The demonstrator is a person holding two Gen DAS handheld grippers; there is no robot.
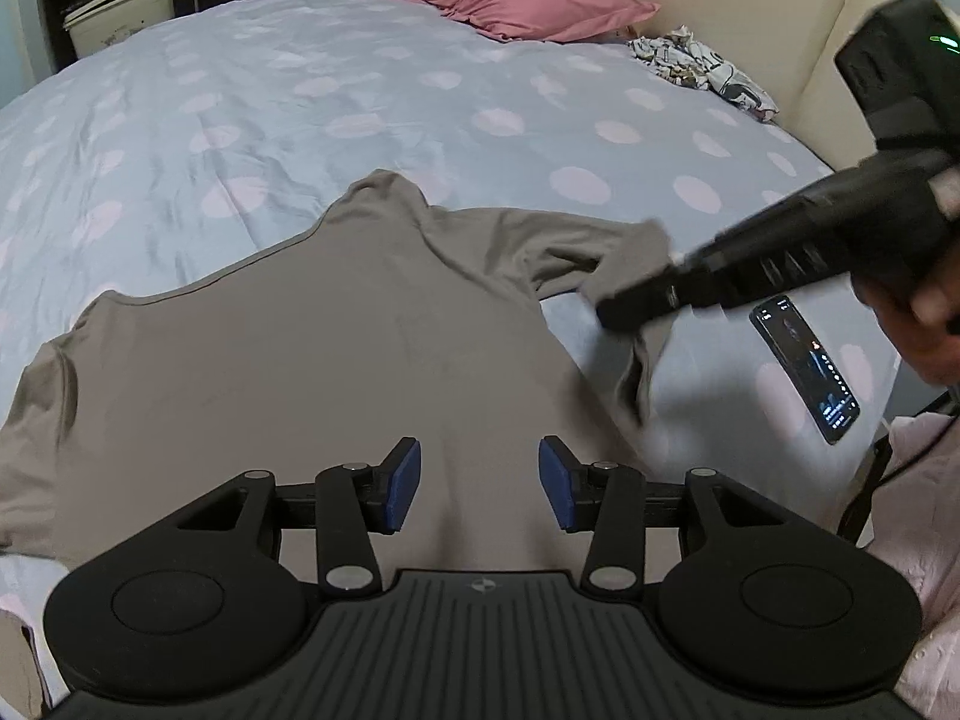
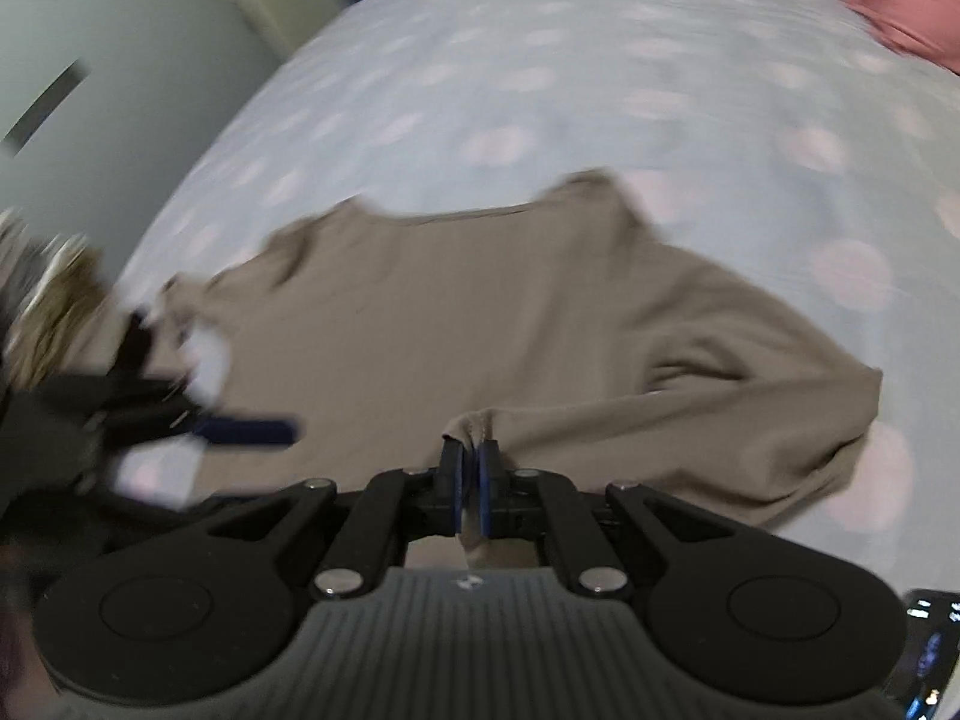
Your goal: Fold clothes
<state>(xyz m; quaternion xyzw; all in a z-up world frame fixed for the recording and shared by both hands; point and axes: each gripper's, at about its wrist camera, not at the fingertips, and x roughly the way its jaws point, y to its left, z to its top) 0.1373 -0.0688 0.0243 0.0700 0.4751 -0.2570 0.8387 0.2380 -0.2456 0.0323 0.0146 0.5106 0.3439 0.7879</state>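
The beige shirt (image 1: 288, 354) lies spread across the middle of the left wrist frame, on the dotted bedsheet (image 1: 300, 108). At lower centre the left gripper (image 1: 479, 483) hovers with jaws apart. At right, the right gripper (image 2: 471, 474) is clamped on the shirt, probably a sleeve edge. The first fold is beginning; next the sleeve must go inward over the body.

the light is dim, soft and even, cool in tone, with no hard shadows on the bedsheet (image 1: 300, 138) and no glare apart from a small green lamp glowing at the upper right of the left wrist view. that view is mostly sharp, though the right gripper (image 1: 606, 315) is smeared. the right wrist view is blurred all over, worst at its left edge. both views bulge and curve toward dark corners.
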